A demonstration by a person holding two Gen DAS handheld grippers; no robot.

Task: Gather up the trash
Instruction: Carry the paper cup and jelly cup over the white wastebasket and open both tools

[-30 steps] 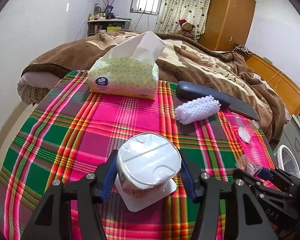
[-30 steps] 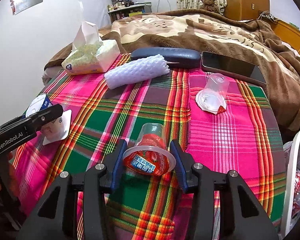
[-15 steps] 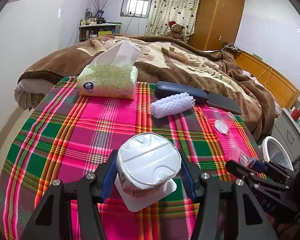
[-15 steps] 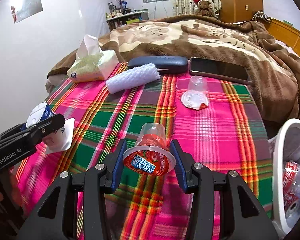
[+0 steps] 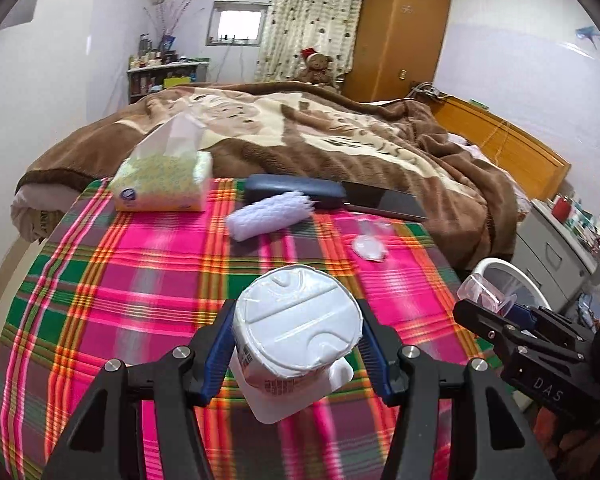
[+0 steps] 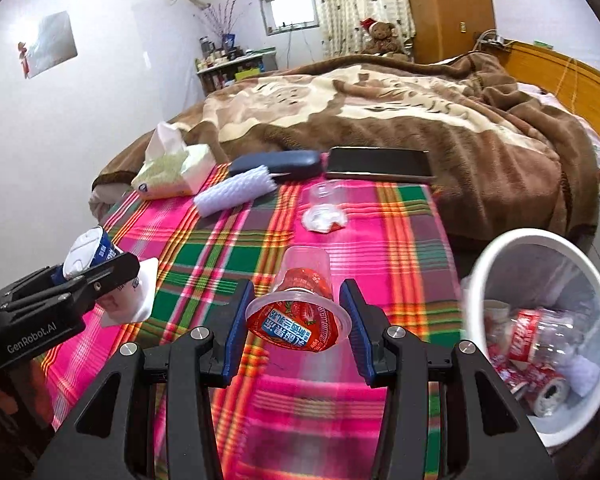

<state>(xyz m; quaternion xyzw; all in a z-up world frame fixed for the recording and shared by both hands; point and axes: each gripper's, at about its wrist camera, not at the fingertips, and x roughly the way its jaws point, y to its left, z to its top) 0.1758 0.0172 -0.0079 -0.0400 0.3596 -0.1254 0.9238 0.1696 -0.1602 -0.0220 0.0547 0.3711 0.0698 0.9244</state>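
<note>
My left gripper (image 5: pixel 296 344) is shut on a white yogurt cup (image 5: pixel 296 328) with a peeled lid, held above the plaid table (image 5: pixel 140 264). It also shows in the right wrist view (image 6: pixel 88 256). My right gripper (image 6: pixel 298 320) is shut on a clear jelly cup with a red lid (image 6: pixel 300 312), held above the table's right part. The white trash bin (image 6: pixel 540 320) with cans and wrappers stands to the right of the table, right of my right gripper. An empty clear cup with a loose lid (image 6: pixel 324 210) lies on the table further back.
A tissue pack (image 5: pixel 164 184), a white foam net sleeve (image 5: pixel 268 216), a dark glasses case (image 5: pixel 296 190) and a black phone (image 6: pixel 380 164) lie along the table's far edge. A bed with a brown blanket (image 5: pixel 320 132) lies behind. A grey cabinet (image 5: pixel 556 240) stands at right.
Both grippers have risen and drawn back from the table with their cups. The trash bin has come into full view at the right of the right wrist view.
</note>
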